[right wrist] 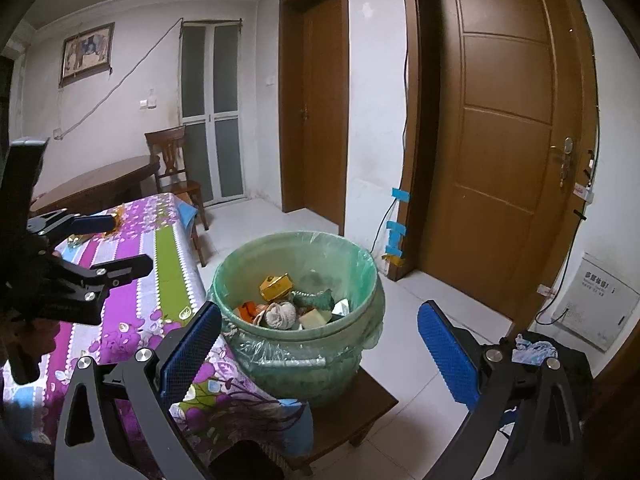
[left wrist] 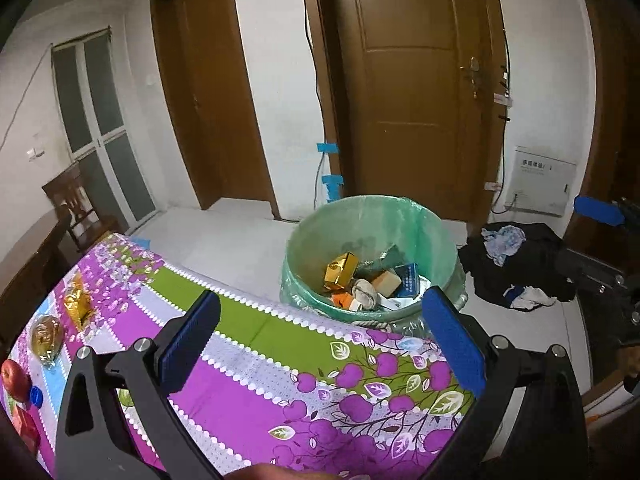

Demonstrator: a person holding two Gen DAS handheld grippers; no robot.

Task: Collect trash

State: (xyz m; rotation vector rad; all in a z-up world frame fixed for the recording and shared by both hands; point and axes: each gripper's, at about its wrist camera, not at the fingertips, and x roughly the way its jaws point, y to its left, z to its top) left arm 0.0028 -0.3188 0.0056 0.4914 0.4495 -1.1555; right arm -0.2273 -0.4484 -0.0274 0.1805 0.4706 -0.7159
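Here, left wrist view: left gripper (left wrist: 320,344) jaws spread wide, empty, above purple-green floral tablecloth (left wrist: 280,392); green-lined round trash bin (left wrist: 444,236) beyond table edge holds gold foil box (left wrist: 340,272) | right wrist view: right gripper (right wrist: 320,354) jaws wide apart, empty, facing bin (right wrist: 360,260) on small wooden stool (right wrist: 372,404); left gripper (right wrist: 116,246) over table.

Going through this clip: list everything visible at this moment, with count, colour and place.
Trash bin: one, green liner, on a low stool beside the table, holding boxes and wrappers.
Gold box: one, in the bin.
Gold wrappers: two, on the tablecloth's left side.
Apple: one, red, left table edge.
Bottle cap: one, blue, beside the apple.
Clothes pile: dark, on the floor right of the bin.
Left gripper: open, empty.
Right gripper: open, empty.
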